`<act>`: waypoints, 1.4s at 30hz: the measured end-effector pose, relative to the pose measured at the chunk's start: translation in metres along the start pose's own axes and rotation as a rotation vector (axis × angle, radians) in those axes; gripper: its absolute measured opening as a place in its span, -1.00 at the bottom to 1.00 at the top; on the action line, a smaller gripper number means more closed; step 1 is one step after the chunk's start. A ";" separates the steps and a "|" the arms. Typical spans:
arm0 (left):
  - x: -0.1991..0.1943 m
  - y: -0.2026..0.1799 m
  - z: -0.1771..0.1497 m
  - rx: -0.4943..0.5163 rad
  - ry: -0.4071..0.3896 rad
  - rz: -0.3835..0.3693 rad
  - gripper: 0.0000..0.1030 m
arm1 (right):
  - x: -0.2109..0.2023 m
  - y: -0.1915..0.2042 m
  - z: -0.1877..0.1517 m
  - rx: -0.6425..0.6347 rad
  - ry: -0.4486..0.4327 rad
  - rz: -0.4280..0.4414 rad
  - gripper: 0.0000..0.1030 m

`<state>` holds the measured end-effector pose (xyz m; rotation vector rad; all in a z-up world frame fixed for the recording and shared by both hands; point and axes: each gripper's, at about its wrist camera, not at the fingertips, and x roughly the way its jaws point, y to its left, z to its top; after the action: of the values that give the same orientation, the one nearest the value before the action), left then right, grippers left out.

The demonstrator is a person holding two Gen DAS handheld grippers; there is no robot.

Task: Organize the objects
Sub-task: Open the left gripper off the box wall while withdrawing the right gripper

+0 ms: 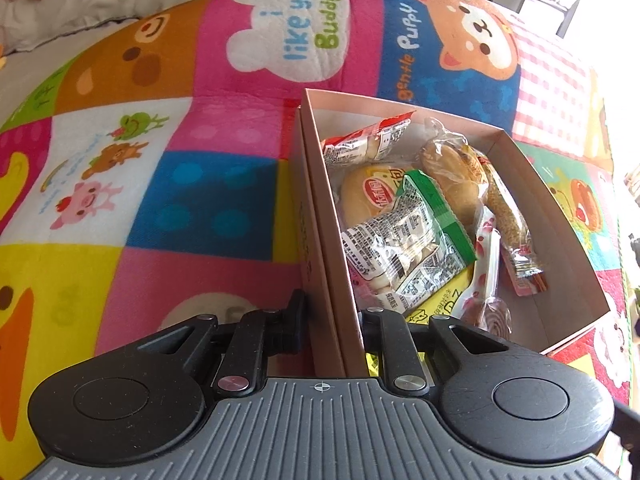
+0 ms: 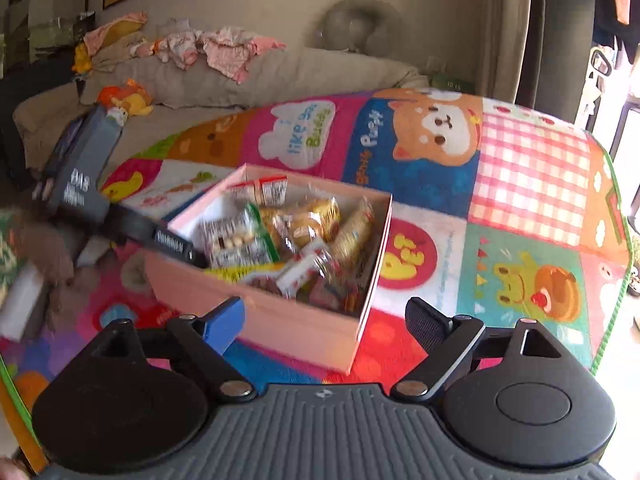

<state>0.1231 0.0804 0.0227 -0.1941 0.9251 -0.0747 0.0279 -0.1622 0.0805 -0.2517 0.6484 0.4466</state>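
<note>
Leftmost, the left gripper (image 1: 326, 322) straddles the near wall of the pink box (image 1: 320, 216); 1 finger sits outside the wall and 1 inside, clamped on the cardboard, presumably to steady or shift the box while things go in; the right wrist view shows that same arm reaching in from the left to the box's wall. Inside the box lie the packed snacks: a red-edged packet (image 1: 366, 136) at the far end, a round bun in a yellow-labelled wrapper (image 1: 368, 196), a green-edged packet (image 1: 412, 240) lying over it toward the near end, a long bread roll in clear film (image 1: 450, 180) and a sesame stick (image 1: 508, 212) along the right wall; they overlap loosely, so the sorting looks largely done. The box rests on a patchwork cartoon blanket (image 1: 140, 200), not on a hard surface, which may be why it is being held. Further right, the right gripper (image 2: 326, 320) hovers just short of the box's near corner (image 2: 352, 344); its fingers are spread wide with nothing between them, apparently ready to fetch or take hold.
</note>
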 end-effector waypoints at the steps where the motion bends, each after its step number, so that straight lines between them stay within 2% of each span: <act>1: 0.006 -0.005 0.006 0.002 0.005 -0.017 -0.60 | 0.008 -0.002 -0.005 0.014 0.014 -0.018 0.70; 3: 0.020 -0.013 0.021 -0.004 0.008 -0.042 -0.63 | 0.028 -0.008 -0.007 0.059 0.020 -0.077 0.68; 5: 0.034 -0.015 0.035 -0.004 -0.004 -0.026 -0.66 | 0.048 -0.018 -0.001 0.126 0.010 -0.135 0.68; 7: 0.043 -0.012 0.044 0.018 -0.032 -0.021 -0.60 | 0.062 -0.027 0.007 0.191 0.009 -0.093 0.69; 11: 0.049 0.006 0.045 0.026 -0.094 -0.087 -0.43 | 0.078 -0.020 0.016 0.161 -0.026 -0.139 0.69; 13: 0.048 0.002 0.042 0.074 -0.119 -0.093 -0.37 | 0.082 -0.021 0.018 0.163 -0.038 -0.150 0.69; 17: 0.050 -0.013 0.045 0.170 -0.140 -0.009 -0.22 | 0.091 -0.024 0.020 0.154 -0.042 -0.220 0.69; 19: 0.054 -0.015 0.045 0.197 -0.173 0.015 -0.21 | 0.093 -0.031 0.018 0.183 -0.027 -0.232 0.69; 24: 0.049 -0.008 0.047 0.105 -0.183 0.026 -0.31 | 0.086 -0.041 0.006 0.233 0.003 -0.233 0.73; 26: 0.028 -0.006 0.046 0.072 -0.234 0.011 -0.31 | 0.078 -0.043 -0.002 0.262 0.015 -0.241 0.97; 28: 0.003 -0.009 0.042 0.078 -0.293 0.039 -0.31 | 0.070 -0.043 -0.011 0.289 0.023 -0.249 1.00; 31: -0.032 -0.012 0.024 0.080 -0.342 0.043 -0.31 | 0.061 -0.040 -0.025 0.325 0.070 -0.240 1.00; 34: -0.058 -0.017 -0.016 0.073 -0.316 0.002 -0.31 | 0.050 -0.029 -0.039 0.341 0.089 -0.211 1.00; 36: -0.061 -0.025 -0.050 0.103 -0.273 -0.003 -0.30 | 0.045 -0.017 -0.050 0.317 0.099 -0.198 1.00; 38: -0.059 -0.035 -0.084 0.143 -0.251 0.031 -0.30 | 0.045 -0.005 -0.058 0.272 0.109 -0.210 1.00; 41: -0.050 -0.045 -0.114 0.162 -0.246 0.036 -0.28 | 0.044 -0.005 -0.059 0.289 0.104 -0.215 1.00; 42: -0.049 -0.048 -0.121 0.167 -0.267 0.045 -0.23 | 0.043 -0.007 -0.062 0.316 0.084 -0.210 1.00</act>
<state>-0.0028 0.0245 -0.0001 -0.0266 0.6526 -0.0814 0.0293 -0.1770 0.0064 -0.0377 0.7553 0.1286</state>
